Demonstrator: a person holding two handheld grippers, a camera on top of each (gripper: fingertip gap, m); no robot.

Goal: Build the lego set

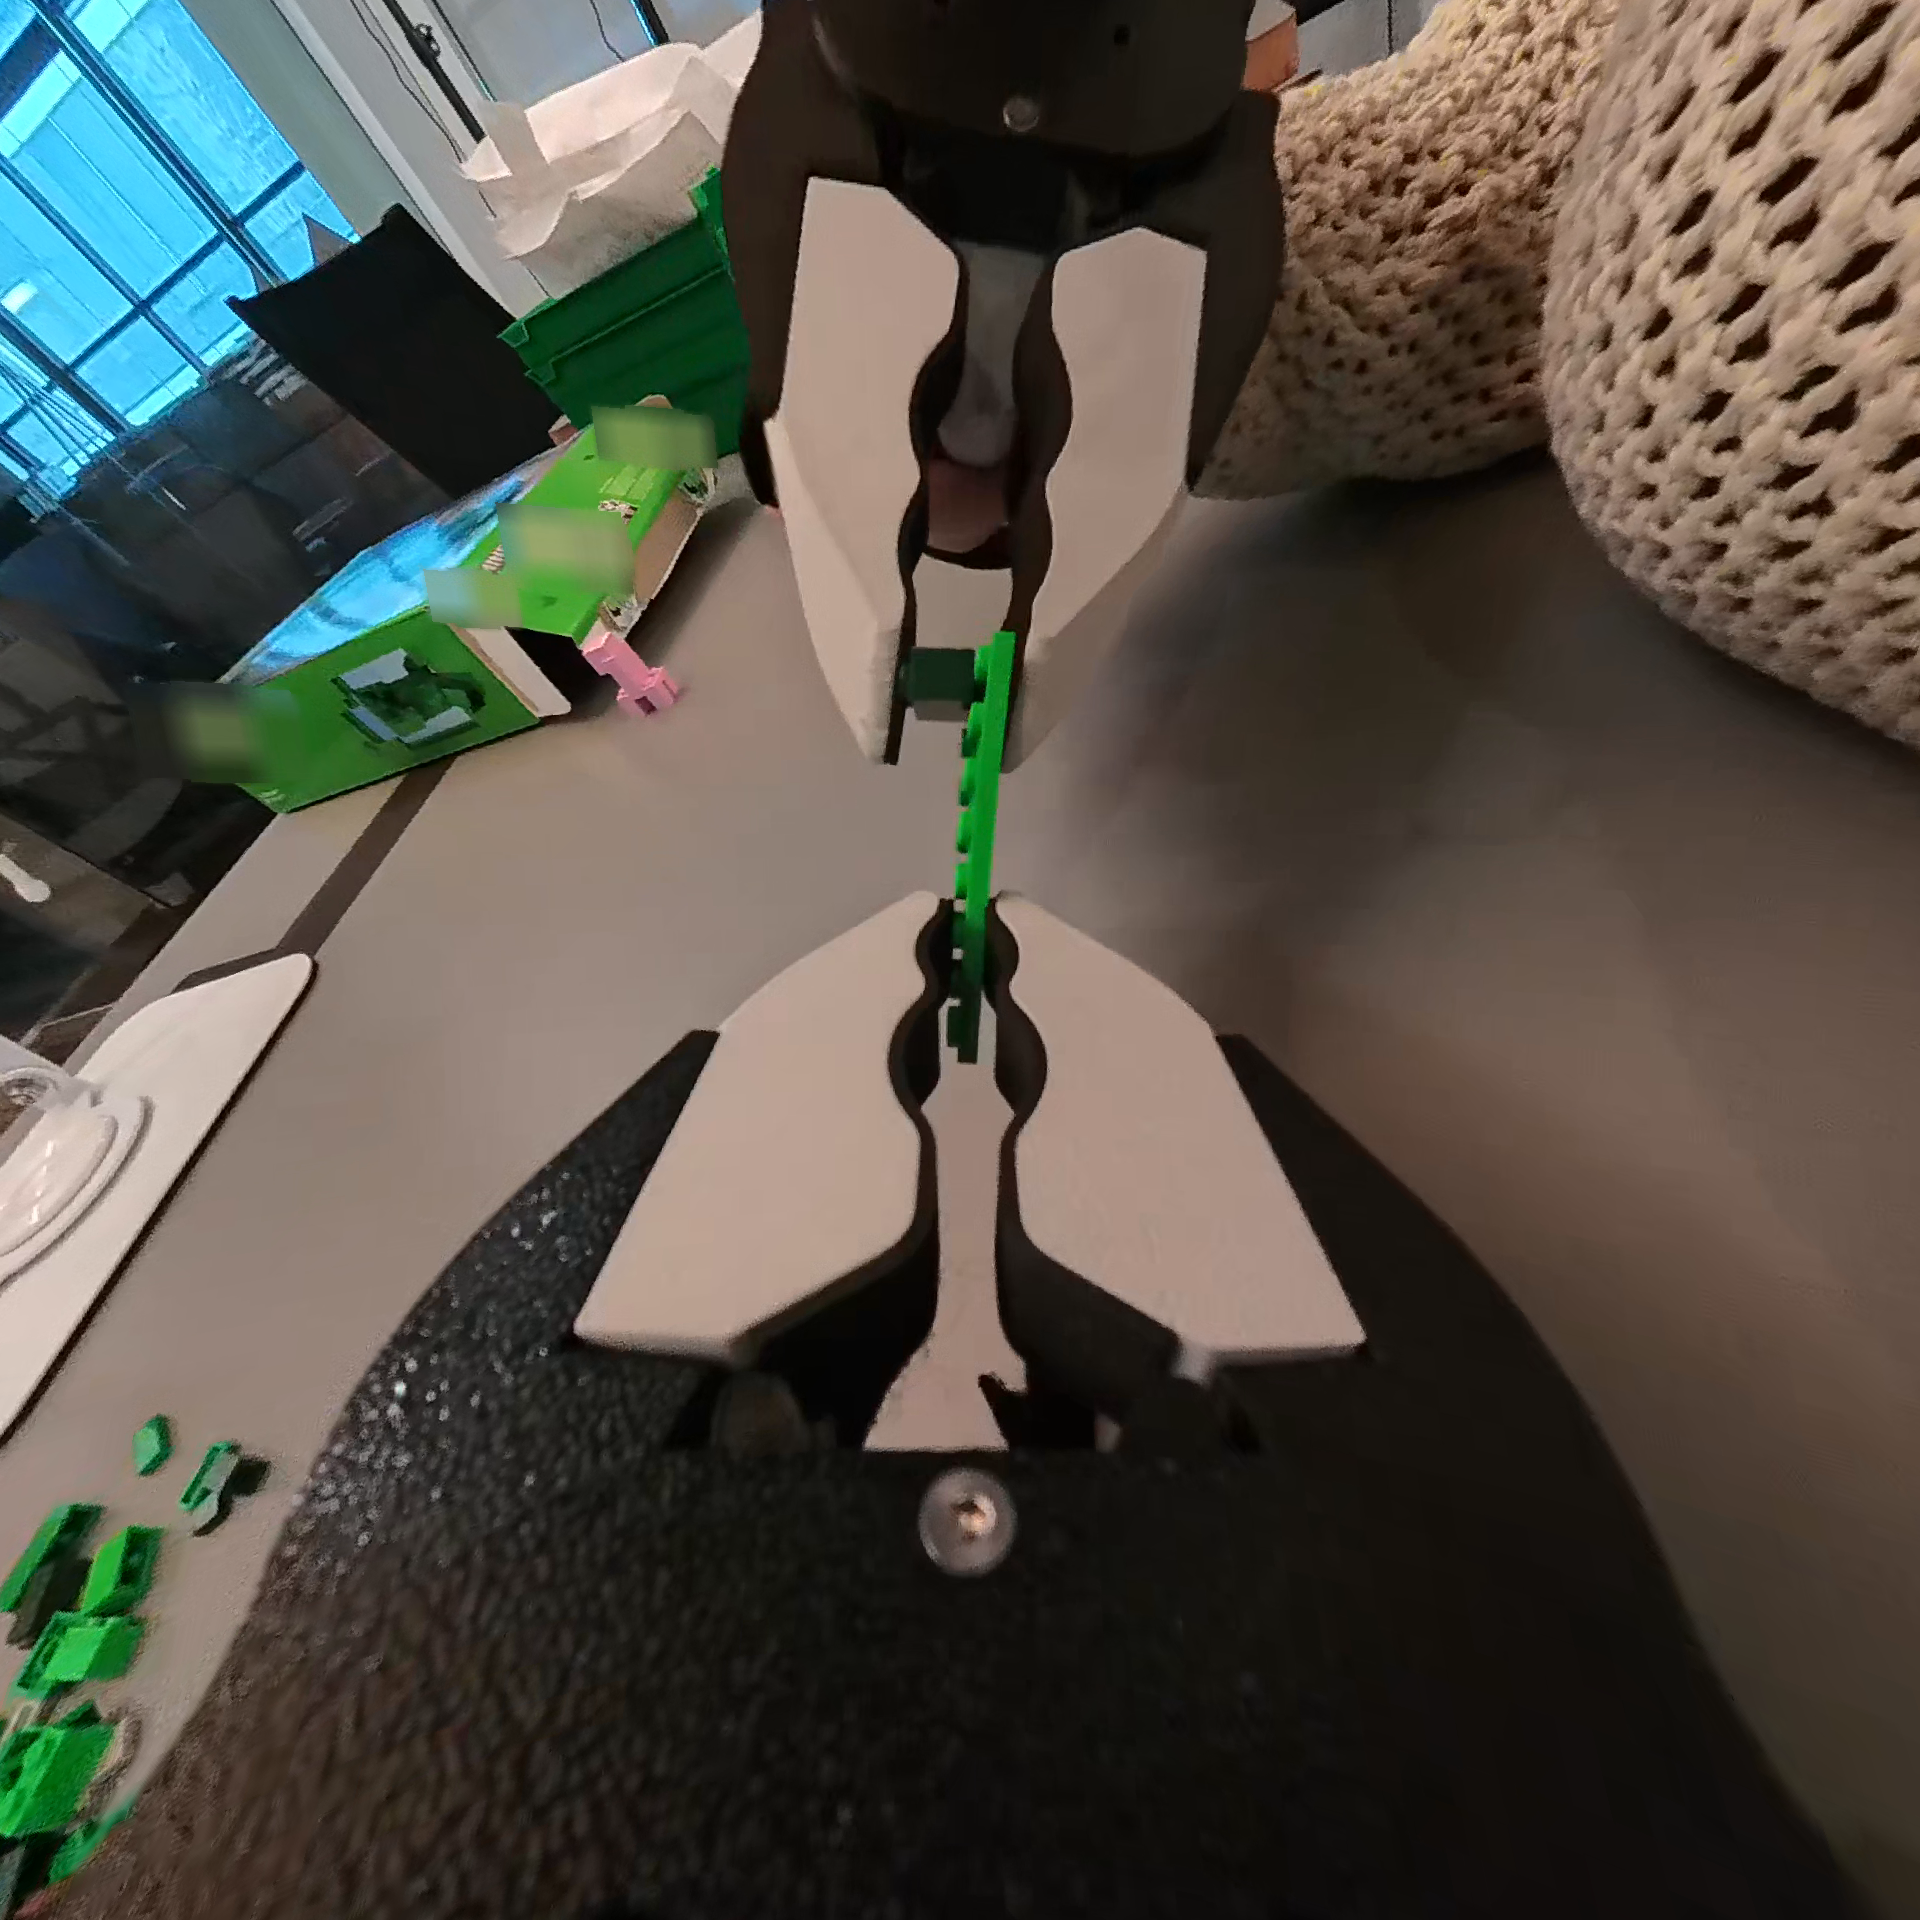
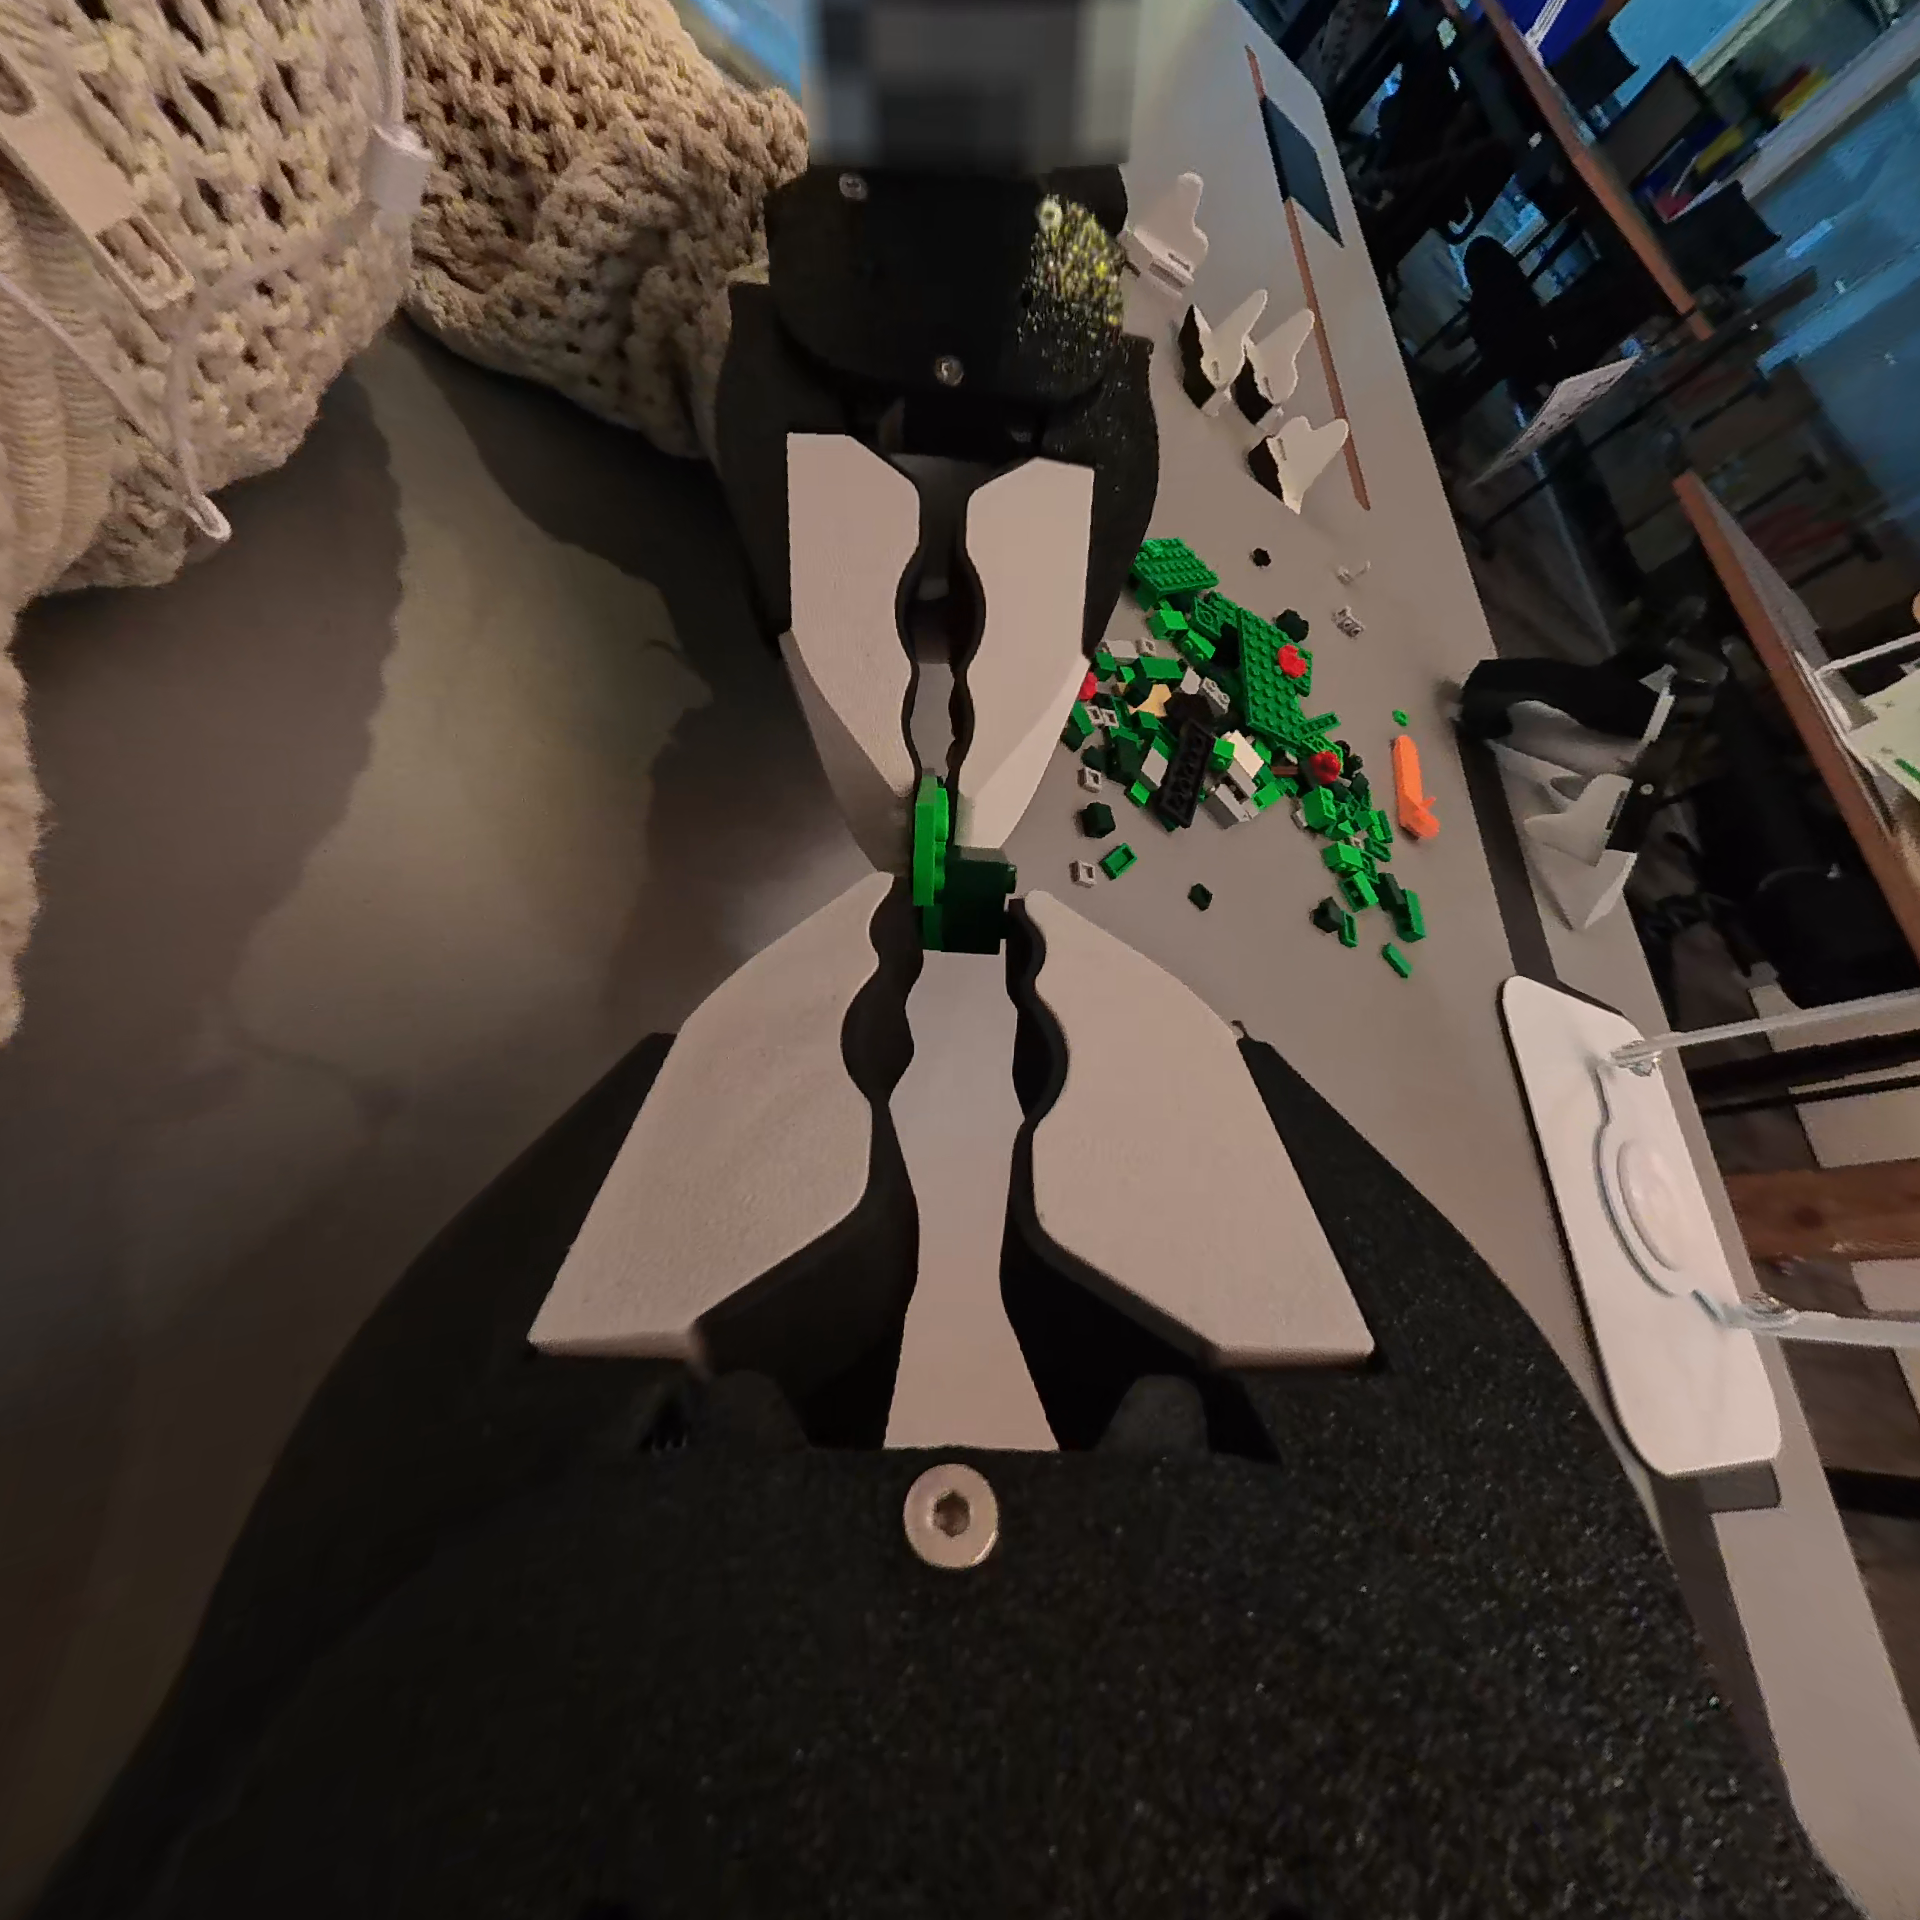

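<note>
My left gripper [image 1: 971,914] is shut on the near end of a thin bright green plate [image 1: 982,790], held edge-on above the grey table [image 1: 582,935]. My right gripper [image 1: 951,727] faces it and is shut across a dark green brick [image 1: 940,675] and the plate's far end, pressing the brick against the plate's studded side. In the right wrist view my right gripper [image 2: 956,912] clamps the dark green brick [image 2: 977,894] against the plate [image 2: 928,842], with the left gripper [image 2: 935,821] directly opposite, tip to tip.
A pile of loose green, black and grey bricks [image 2: 1236,727] lies on the table with an orange piece [image 2: 1413,800] beside it. A green set box [image 1: 416,665], a pink figure [image 1: 634,681], knitted cushions [image 1: 1714,364] and a white pad [image 2: 1642,1226] surround the work area. Only a small space, under 4 cm, lies between the two pairs of fingers.
</note>
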